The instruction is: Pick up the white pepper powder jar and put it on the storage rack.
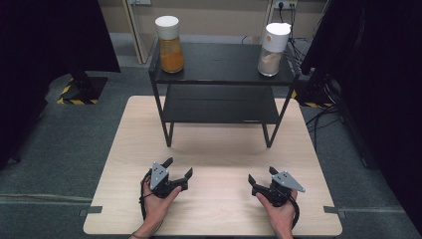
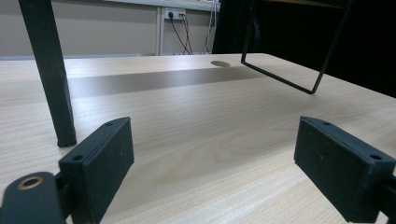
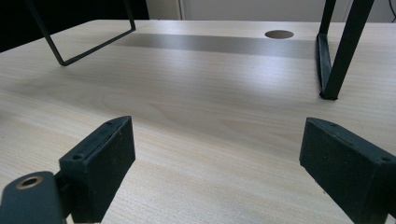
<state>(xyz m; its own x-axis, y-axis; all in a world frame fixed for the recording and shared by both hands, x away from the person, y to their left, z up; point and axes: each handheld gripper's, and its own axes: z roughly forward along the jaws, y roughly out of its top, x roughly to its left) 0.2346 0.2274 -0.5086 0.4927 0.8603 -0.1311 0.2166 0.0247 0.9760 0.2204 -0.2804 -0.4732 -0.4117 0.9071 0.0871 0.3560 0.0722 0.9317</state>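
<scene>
Plainly, left hand-held gripper (image 1: 178, 168) and right hand-held gripper (image 1: 260, 175) gape wide, empty; no writing readable.

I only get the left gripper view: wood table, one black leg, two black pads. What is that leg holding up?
Observer: A black two-level shelf standing at the far half of the table.
Operator: Is anything on it?
Observer: Two jars with white lids on the top level: the orange jar at its left end, the pale jar at its right end.
Operator: Where is the other gripper?
Observer: The right gripper sits near the table's front edge, jaws apart, holding nothing, level with the left gripper, which is also open.
</scene>
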